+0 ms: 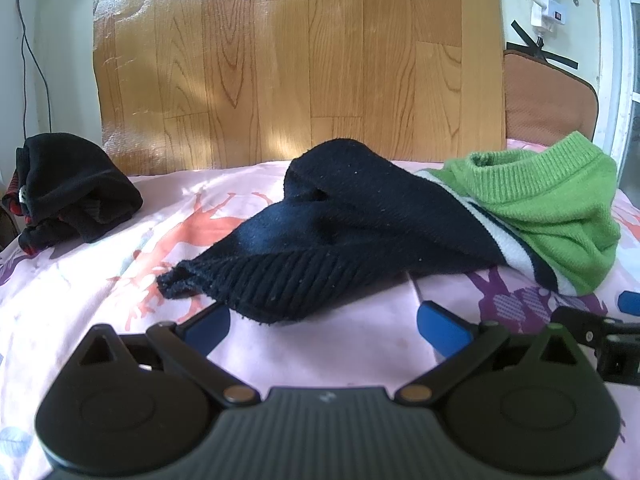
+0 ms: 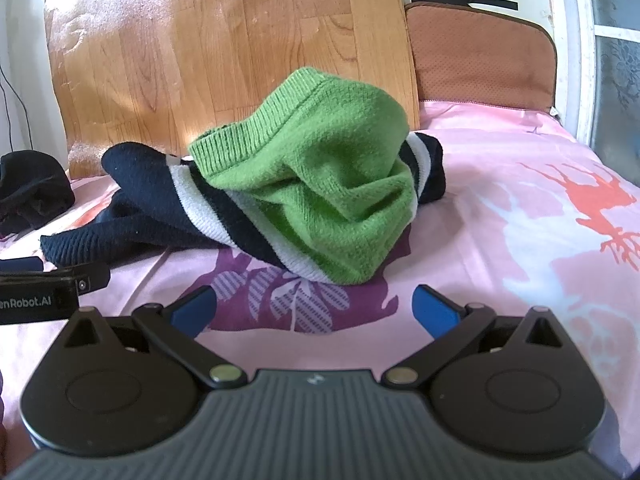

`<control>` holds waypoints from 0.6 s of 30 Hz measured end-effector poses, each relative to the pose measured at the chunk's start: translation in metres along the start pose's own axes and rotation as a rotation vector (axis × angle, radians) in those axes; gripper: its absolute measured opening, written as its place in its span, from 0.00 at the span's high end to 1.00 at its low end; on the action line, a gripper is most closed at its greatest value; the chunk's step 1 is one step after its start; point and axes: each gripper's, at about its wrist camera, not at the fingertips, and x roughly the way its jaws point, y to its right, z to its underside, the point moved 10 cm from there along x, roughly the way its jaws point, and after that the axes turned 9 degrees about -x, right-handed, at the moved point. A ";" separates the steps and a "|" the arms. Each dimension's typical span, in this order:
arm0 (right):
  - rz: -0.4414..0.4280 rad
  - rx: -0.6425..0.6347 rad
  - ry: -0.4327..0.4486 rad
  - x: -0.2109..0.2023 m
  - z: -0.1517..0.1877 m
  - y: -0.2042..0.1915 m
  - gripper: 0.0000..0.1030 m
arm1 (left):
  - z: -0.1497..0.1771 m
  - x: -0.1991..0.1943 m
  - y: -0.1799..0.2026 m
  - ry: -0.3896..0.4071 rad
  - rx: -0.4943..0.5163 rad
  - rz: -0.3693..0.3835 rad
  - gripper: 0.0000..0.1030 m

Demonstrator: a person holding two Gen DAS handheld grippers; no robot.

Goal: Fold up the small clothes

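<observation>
A small knit sweater, navy (image 1: 352,216) with white stripes and a green upper part (image 1: 552,208), lies crumpled on a pink printed bedsheet (image 1: 328,344). In the right wrist view its green part (image 2: 320,184) is on top and the navy part (image 2: 152,208) trails left. My left gripper (image 1: 324,328) is open and empty, just in front of the navy ribbed hem. My right gripper (image 2: 316,308) is open and empty, just in front of the green part. The left gripper's side shows at the left edge of the right wrist view (image 2: 48,284).
A black and red bundle of clothes (image 1: 72,188) lies at the far left of the bed. A wooden board (image 1: 296,60) stands behind the bed. A brown cushion (image 2: 484,52) leans at the back right. A window frame (image 2: 580,48) is at the right.
</observation>
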 end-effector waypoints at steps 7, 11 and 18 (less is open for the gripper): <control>-0.001 0.002 0.003 -0.001 0.000 0.000 0.00 | 0.000 0.000 0.000 -0.001 -0.001 -0.002 0.00; -0.001 0.002 0.003 -0.001 0.000 0.000 0.00 | 0.000 0.000 0.000 0.000 -0.001 -0.001 0.00; -0.001 0.003 0.010 -0.002 -0.001 0.000 0.00 | 0.000 0.000 0.000 0.000 -0.001 -0.001 0.00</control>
